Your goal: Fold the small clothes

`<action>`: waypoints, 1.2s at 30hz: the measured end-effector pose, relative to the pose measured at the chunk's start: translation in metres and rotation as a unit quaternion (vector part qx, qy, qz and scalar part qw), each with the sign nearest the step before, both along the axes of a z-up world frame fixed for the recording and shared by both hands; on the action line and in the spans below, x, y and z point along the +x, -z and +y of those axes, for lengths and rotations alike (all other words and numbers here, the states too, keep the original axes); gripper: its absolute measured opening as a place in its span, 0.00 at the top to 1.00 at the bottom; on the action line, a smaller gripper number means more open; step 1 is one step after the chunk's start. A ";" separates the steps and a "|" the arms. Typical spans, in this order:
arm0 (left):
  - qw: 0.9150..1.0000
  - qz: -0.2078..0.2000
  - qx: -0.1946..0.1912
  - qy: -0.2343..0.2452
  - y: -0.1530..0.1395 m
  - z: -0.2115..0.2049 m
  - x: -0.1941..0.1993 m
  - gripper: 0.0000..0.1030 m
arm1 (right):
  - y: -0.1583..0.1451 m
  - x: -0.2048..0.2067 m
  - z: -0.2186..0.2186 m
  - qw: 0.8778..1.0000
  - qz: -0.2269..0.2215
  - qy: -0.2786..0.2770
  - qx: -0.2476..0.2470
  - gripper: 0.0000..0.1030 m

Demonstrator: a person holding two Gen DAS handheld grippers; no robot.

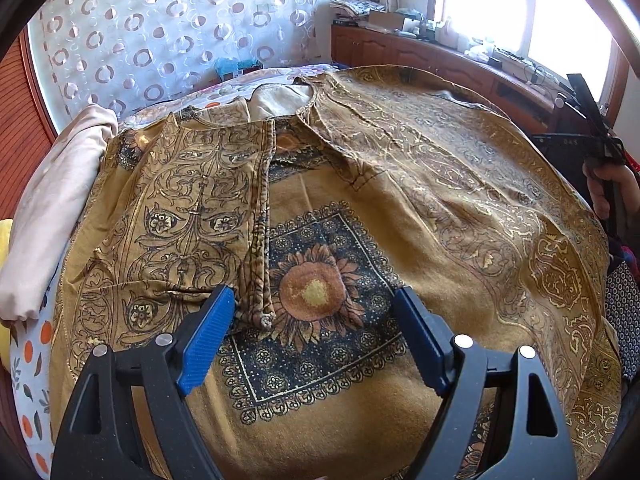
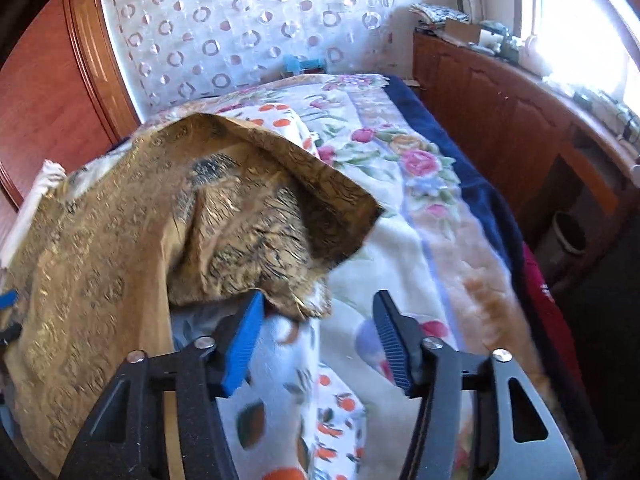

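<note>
Between the left gripper's (image 1: pixel 316 312) released jaws lies the mustard patterned garment (image 1: pixel 320 220), spread flat on the bed (image 2: pixel 420 208) with its sunflower panel (image 1: pixel 312 292) only in that view, while the right gripper (image 2: pixel 318 312), also released, alone shows a lifted corner (image 2: pixel 312 216) over the floral blanket.

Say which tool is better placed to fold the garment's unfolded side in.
Right. The right tool hangs open beside the garment's lifted edge; the left tool hovers open mid-garment.
</note>
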State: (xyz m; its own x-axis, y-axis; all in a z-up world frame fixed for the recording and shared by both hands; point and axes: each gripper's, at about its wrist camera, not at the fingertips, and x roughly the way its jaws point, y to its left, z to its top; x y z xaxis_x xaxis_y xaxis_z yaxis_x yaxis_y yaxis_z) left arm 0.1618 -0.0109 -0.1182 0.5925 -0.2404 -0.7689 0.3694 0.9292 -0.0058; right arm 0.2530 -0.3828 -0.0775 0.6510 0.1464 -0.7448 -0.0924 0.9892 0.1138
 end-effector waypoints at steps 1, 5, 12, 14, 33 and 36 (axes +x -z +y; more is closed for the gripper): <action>1.000 0.000 0.000 0.000 0.000 0.000 0.000 0.20 | 0.001 0.003 0.000 1.000 0.001 -0.003 0.009 0.58; 1.000 0.000 0.000 0.000 0.000 0.000 0.000 0.20 | -0.001 0.007 0.006 1.000 -0.007 -0.018 0.005 0.90; 1.000 0.000 0.000 0.000 0.000 0.000 0.000 0.20 | -0.055 -0.013 0.027 0.993 -0.108 -0.019 -0.033 0.92; 1.000 0.000 0.000 0.000 0.000 0.000 0.000 0.20 | -0.071 -0.022 0.043 0.989 -0.132 -0.052 -0.035 0.92; 0.999 -0.031 -0.025 0.000 -0.035 -0.008 -0.014 0.20 | -0.033 -0.087 0.055 0.985 -0.070 -0.146 -0.068 0.55; 0.998 -0.051 -0.045 0.007 -0.058 -0.014 -0.020 0.20 | -0.041 -0.082 0.046 0.988 -0.077 -0.116 -0.062 0.51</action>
State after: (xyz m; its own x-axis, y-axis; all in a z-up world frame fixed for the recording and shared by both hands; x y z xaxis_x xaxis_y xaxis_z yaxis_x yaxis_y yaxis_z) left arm 0.1414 -0.0249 -0.0606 0.6628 -0.3139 -0.6798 0.3845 0.9217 -0.0507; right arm 0.1713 -0.3372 -0.0360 0.7180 0.2185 -0.6608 -0.3244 0.9451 -0.0399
